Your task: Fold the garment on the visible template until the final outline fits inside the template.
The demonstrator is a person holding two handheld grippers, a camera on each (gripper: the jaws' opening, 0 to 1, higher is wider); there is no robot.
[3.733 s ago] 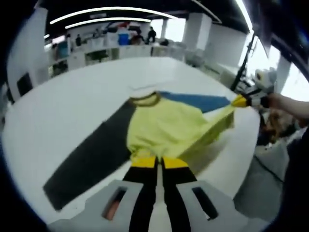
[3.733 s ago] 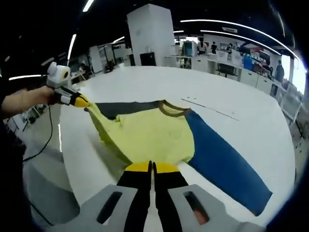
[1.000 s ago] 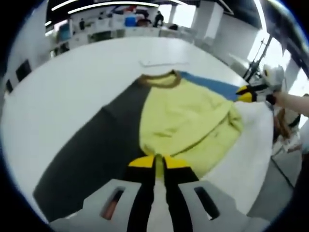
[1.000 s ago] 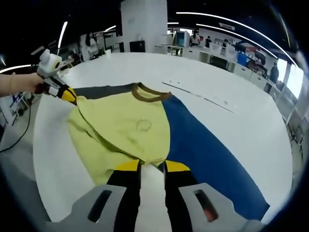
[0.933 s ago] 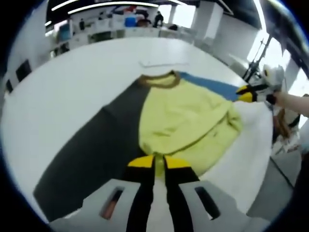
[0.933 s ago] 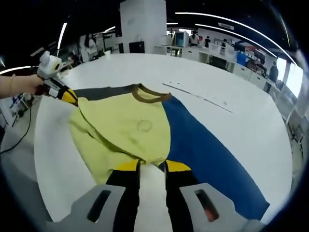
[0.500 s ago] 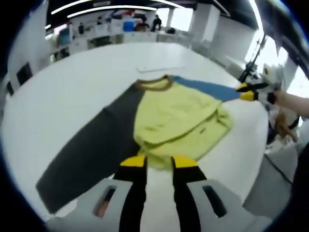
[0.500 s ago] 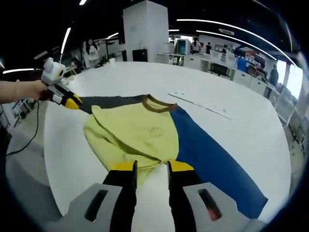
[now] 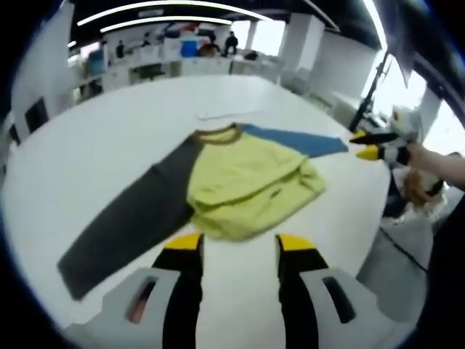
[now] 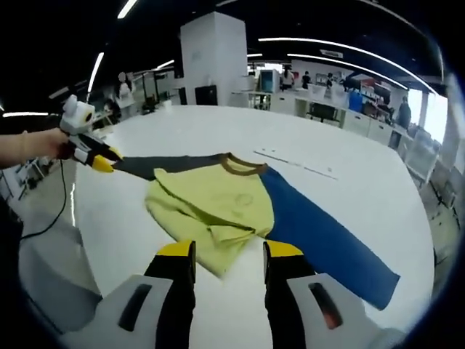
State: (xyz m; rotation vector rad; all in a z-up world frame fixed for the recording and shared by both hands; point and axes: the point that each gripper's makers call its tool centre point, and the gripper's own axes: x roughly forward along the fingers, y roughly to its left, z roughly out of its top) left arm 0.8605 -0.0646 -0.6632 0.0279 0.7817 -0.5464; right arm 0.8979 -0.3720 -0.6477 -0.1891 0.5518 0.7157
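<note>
Yellow garment (image 9: 243,185) lies folded mid-table, dark sleeve (image 9: 123,225) left, blue sleeve (image 10: 320,233) right. Our left gripper (image 9: 238,243) and right gripper (image 10: 222,251) hang open, empty; we should pinch each cuff, folding inward.

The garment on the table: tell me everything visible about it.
The garment is a soft long-sleeved shirt with a yellow body, a brown collar, one dark grey sleeve and one blue sleeve. Its body lies folded in rumpled layers, both sleeves stretched out flat on the white table. Neither gripper touches it.
</note>
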